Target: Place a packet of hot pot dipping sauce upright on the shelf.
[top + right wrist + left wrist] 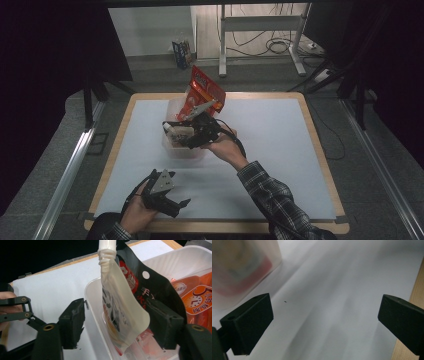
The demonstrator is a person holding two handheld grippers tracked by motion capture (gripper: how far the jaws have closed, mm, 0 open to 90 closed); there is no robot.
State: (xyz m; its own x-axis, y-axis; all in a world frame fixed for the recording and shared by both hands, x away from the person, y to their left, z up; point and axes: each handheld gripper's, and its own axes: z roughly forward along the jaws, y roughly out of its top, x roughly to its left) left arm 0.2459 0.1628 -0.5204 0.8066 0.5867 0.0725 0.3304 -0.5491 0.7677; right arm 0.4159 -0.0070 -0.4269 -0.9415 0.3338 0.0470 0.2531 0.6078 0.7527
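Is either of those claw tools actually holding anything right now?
No. The right gripper stands open around a white spouted pouch in the bin; the left gripper is open.

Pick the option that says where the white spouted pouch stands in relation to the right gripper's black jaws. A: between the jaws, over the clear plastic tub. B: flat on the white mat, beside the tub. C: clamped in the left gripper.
A: the white spouted pouch hangs between the right gripper's parted jaws, its lower end in the clear plastic tub.

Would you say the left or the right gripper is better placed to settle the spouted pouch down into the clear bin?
Right. The right gripper straddles the spouted pouch over the clear bin, jaws open. The left gripper sits apart near the table's front edge.
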